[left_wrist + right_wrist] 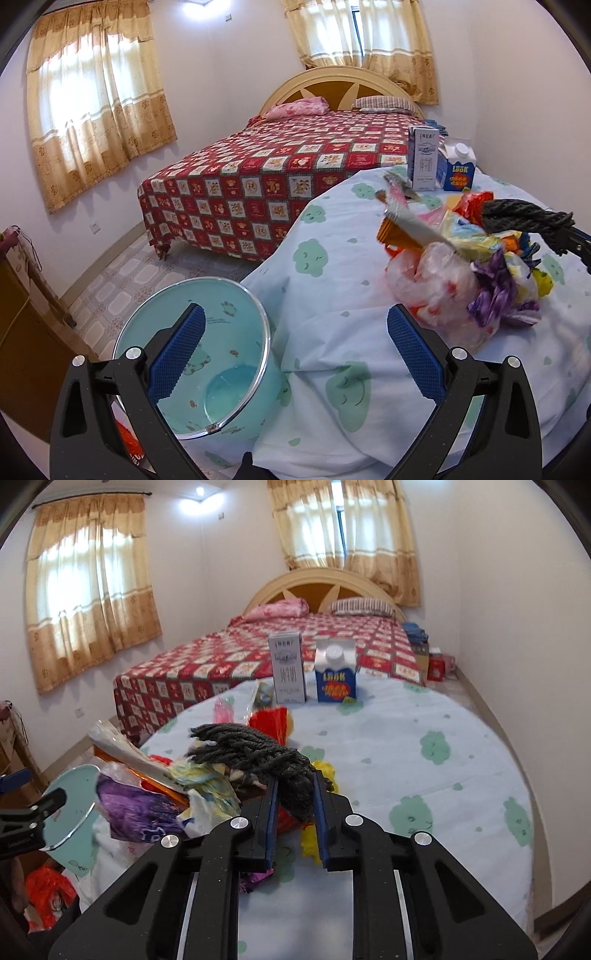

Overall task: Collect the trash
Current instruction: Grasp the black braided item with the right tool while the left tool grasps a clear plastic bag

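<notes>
Now right hand-held gripper [294,799] tilted down, clamping cloth [258,753]

Two cartons stand at the table's far edge: one grey carton [287,668] and one blue carton [335,675]. One teal bin [207,369] sits lower left in the left wrist view. One dark yarn bundle [258,757] tops a single heap of wrappers and bags, too tangled to count. Two curtained windows [92,590], two pillows [277,609].
</notes>
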Demonstrator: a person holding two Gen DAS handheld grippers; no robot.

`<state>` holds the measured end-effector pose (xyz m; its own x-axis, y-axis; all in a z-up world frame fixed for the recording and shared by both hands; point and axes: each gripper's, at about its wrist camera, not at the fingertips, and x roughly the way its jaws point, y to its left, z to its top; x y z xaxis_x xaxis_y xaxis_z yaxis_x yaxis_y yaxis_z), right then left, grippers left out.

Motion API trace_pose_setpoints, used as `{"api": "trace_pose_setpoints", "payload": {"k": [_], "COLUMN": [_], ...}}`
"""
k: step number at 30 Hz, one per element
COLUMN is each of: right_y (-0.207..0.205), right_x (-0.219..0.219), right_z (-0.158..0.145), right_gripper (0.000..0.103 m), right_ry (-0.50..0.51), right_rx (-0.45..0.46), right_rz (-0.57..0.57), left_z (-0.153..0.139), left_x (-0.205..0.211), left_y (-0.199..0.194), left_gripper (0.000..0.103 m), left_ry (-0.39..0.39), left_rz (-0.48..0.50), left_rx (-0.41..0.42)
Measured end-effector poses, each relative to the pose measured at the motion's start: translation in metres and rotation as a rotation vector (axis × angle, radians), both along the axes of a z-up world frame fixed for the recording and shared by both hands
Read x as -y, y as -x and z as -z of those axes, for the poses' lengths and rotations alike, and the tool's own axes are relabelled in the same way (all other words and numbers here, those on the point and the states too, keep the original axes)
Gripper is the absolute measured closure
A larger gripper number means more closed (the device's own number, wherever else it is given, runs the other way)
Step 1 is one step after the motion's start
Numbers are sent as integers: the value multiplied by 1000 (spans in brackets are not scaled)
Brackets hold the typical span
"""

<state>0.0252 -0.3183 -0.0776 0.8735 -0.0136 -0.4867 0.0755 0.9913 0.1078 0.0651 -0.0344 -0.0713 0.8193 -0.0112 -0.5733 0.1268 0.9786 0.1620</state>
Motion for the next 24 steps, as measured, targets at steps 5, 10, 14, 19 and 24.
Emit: {"api": "trace_pose_setpoints", "payload": {"k": [5,10,14,19,24], "right_y": [15,19,27,32,33], "right_x": [19,40,45,44,45], "right_z": [-12,-3,7,22,26], "right_gripper": [86,85,85,85,85], "right_ry": [7,19,24,18,14], "right_rx": [44,33,24,8,8], "right_rz": [38,85,89,85,87], "left_z": [-8,-19,-7,18,27], "left_x": [7,24,36,55,73], "left_y": [-6,-17,-13,-17,-17], "left_gripper": [6,6,6,7,72], "left_ry": [22,17,18,25,53], "left_rz": [13,29,50,81,197], "left_rx": [5,21,-11,-72,-133]}}
